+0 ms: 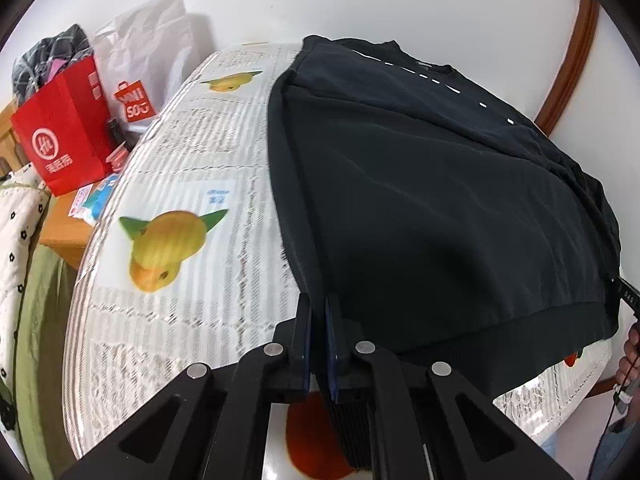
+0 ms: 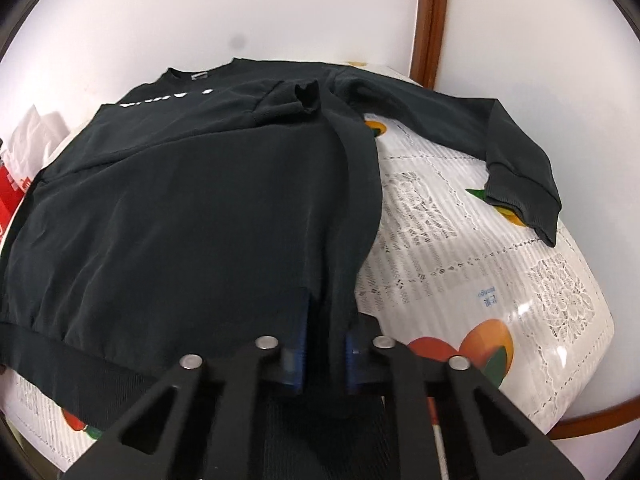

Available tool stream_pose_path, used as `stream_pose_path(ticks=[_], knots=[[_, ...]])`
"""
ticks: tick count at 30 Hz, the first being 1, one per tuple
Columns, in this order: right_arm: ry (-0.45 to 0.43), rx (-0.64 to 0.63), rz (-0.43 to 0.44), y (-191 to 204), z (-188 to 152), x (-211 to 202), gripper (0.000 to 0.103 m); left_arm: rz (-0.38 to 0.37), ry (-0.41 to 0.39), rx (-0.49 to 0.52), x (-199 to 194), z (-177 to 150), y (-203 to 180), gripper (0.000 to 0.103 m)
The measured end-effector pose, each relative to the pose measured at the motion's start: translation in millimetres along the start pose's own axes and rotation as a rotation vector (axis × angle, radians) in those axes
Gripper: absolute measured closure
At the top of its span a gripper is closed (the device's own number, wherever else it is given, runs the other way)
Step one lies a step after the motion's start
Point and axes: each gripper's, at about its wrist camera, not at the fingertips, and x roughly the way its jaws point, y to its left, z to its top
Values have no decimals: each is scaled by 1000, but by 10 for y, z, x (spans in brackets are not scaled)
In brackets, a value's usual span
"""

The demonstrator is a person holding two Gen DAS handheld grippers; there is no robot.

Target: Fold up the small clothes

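A black sweatshirt (image 1: 432, 200) with white lettering near the collar lies spread on a table with a fruit-print cloth (image 1: 192, 184). My left gripper (image 1: 319, 308) is shut on the sweatshirt's hem at its left corner. My right gripper (image 2: 326, 320) is shut on the hem at the right corner of the sweatshirt (image 2: 192, 208). In the right wrist view one sleeve (image 2: 516, 168) stretches out to the right over the cloth, and the other sleeve's cuff (image 2: 296, 100) lies folded onto the chest.
A red paper bag (image 1: 64, 136) and a white shopping bag (image 1: 144, 64) stand on a wooden surface left of the table. A white wall rises behind, with a brown wooden frame (image 2: 430, 20) at right. Bedding (image 1: 20, 240) lies at far left.
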Motion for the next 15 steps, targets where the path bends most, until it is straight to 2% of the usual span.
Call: stream_pose_path(ticks=[6, 11, 15], knots=[[3, -12, 28, 11, -71, -86, 92, -1, 25, -26, -108, -191, 108, 97], [5, -48, 24, 25, -140, -123, 91, 0, 20, -5, -196, -316, 101, 97], [2, -69, 24, -4, -102, -146, 84, -44, 21, -33, -217, -286, 166, 93]])
